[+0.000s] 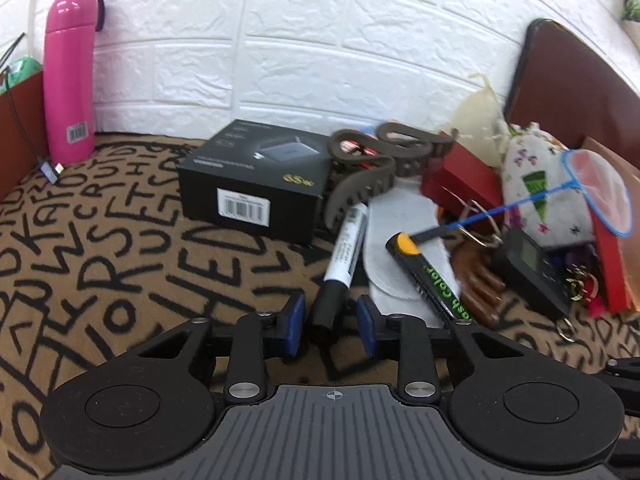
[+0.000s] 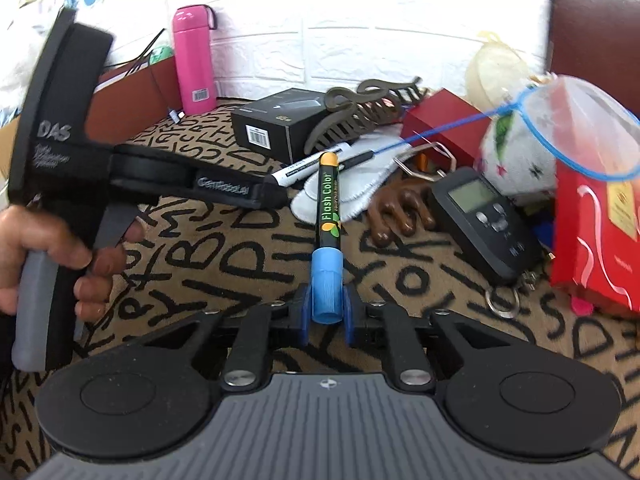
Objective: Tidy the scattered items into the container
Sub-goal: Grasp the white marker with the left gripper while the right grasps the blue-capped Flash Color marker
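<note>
The right gripper is clamped on the blue cap end of a black marker pen printed "Flash Color"; its blue pads press both sides of the cap, and the pen's orange tip points away toward the pile. The left gripper straddles the black cap of a white marker — a gap shows on each side between pad and cap, so the jaws stand apart and are not gripping.

Both pens lie on a tan cloth printed with black letters, their far ends resting on a white felt pad. Beyond the white marker sits a black box with a barcode label, and a brown hair claw leans on the box's right edge.

To the right, the scattered items crowd together: a black digital scale with a key ring, a brown comb-like piece, a blue-rimmed net on a thin handle, a red box and a patterned cloth pouch.

A pink bottle stands upright at the white brick wall, just beside a brown container. In the right wrist view — at the left edge — a hand holds the left gripper's handle.
</note>
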Demonstrator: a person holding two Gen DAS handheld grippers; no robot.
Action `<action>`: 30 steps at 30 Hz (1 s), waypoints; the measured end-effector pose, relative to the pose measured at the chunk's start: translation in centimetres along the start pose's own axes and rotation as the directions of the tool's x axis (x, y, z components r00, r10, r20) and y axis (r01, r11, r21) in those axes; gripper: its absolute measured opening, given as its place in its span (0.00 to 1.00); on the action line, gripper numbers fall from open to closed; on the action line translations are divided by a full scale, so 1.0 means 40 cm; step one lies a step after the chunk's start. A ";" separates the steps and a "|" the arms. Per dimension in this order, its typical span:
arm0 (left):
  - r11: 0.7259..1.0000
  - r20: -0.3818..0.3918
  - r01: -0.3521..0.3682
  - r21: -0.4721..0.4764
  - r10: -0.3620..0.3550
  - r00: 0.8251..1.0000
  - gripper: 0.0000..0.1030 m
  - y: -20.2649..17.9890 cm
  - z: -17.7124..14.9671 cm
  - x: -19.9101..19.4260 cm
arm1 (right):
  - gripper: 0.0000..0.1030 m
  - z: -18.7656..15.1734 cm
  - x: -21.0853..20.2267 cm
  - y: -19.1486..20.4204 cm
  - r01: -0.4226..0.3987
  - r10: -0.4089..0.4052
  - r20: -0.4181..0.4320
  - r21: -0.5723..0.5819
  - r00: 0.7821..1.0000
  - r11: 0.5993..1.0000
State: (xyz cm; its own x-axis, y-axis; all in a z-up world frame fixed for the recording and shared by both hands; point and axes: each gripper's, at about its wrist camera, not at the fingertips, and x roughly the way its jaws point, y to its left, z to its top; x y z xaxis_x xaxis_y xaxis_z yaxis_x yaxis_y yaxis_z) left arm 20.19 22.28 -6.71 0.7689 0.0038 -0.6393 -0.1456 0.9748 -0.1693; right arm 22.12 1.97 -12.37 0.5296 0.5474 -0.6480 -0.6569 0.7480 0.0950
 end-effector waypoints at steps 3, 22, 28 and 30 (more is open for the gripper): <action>0.999 -0.009 0.030 -0.011 -0.030 1.000 0.16 -0.015 -0.025 -0.023 | 0.18 -0.028 -0.037 -0.018 0.011 -0.010 -0.007 0.041 1.000 0.999; 0.995 -0.011 -0.049 -0.089 0.048 0.999 0.75 -0.070 -0.025 -0.034 | 0.18 -0.203 -0.240 -0.076 0.029 -0.026 -0.024 0.123 0.999 0.992; 0.995 -0.012 -0.095 -0.008 0.095 0.995 0.37 -0.082 -0.019 -0.008 | 0.19 -0.189 -0.229 -0.082 0.031 -0.028 -0.029 0.127 0.999 0.991; 0.996 -0.021 -0.090 -0.016 0.089 0.996 0.12 -0.076 -0.020 -0.012 | 0.19 -0.180 -0.219 -0.084 0.036 -0.032 -0.034 0.134 0.999 0.990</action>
State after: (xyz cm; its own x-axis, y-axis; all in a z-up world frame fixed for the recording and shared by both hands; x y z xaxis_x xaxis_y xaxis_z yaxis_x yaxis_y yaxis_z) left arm 19.76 19.12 -6.48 0.7395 0.0860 -0.6677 -0.2238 0.9668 -0.1233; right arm 15.83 -8.04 -12.45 0.5316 0.5098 -0.6764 -0.5592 0.8110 0.1718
